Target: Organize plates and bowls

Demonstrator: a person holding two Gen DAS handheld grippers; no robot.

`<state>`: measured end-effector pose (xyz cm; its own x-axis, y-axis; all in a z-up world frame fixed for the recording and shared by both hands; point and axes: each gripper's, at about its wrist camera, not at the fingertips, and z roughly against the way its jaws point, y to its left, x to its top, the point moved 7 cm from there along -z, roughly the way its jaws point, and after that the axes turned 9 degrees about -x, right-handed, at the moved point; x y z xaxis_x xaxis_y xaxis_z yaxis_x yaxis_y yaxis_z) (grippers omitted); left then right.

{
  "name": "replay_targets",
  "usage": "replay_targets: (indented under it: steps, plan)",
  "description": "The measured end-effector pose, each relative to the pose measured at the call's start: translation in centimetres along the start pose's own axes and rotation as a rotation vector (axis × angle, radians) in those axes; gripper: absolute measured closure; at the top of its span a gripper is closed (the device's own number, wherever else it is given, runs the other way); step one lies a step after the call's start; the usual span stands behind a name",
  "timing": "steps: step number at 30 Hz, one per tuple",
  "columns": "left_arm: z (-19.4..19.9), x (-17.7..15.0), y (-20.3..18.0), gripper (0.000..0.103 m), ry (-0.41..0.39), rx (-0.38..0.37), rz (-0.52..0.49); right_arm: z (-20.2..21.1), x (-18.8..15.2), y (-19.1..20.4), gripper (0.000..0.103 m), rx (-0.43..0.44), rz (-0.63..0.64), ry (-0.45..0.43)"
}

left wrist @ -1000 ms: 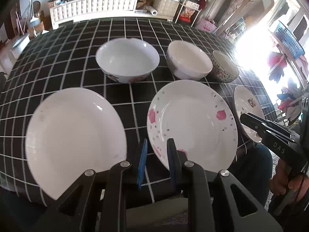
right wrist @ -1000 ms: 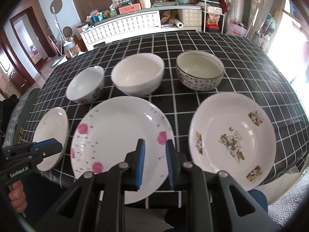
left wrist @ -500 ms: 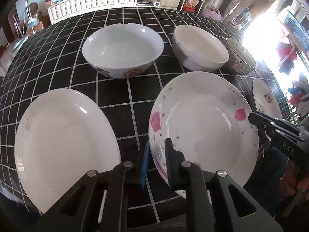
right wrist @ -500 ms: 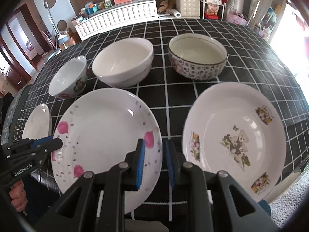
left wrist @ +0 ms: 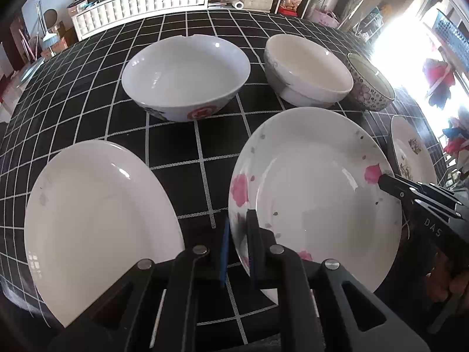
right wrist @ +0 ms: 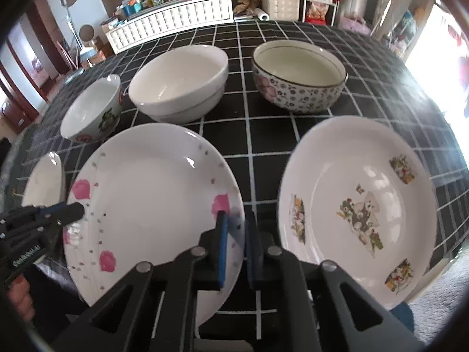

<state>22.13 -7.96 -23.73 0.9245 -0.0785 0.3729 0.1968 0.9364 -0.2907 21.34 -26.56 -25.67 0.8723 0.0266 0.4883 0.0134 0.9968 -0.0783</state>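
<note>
A white plate with pink flowers [left wrist: 316, 193] [right wrist: 152, 190] lies on the black checked tablecloth [left wrist: 176, 158]. My left gripper [left wrist: 237, 228] is shut on its left rim, also seen in the right wrist view [right wrist: 79, 211]. My right gripper [right wrist: 236, 226] has the plate's right rim between its blue pads and its jaws are closing on it; its tip shows in the left wrist view [left wrist: 384, 182]. A plain white plate [left wrist: 96, 220] lies to the left, a plate with bear pictures [right wrist: 357, 205] to the right.
Behind the plates stand three bowls: a wide white one with a red mark [left wrist: 184, 73], a plain white one [right wrist: 178, 82] and a flower-patterned one [right wrist: 299, 73]. A white cabinet [right wrist: 176, 17] and shelves stand beyond the table. A hand [right wrist: 17, 299] holds the left gripper.
Both grippers have come down and forward onto the pink-flower plate's opposite rims. Their jaws have narrowed, the right one in the last half second.
</note>
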Motion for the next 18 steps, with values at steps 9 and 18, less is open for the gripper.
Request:
replay_targets:
  steps: [9, 18]
  plan:
    - [0.3, -0.4, 0.2, 0.094, 0.011, -0.031, 0.060, 0.8, 0.0, -0.5, 0.089, 0.019, -0.070, 0.002]
    - [3.7, -0.8, 0.7, 0.094, -0.037, -0.035, 0.077, 3.2, 1.2, 0.7, 0.089, 0.043, -0.078, -0.018]
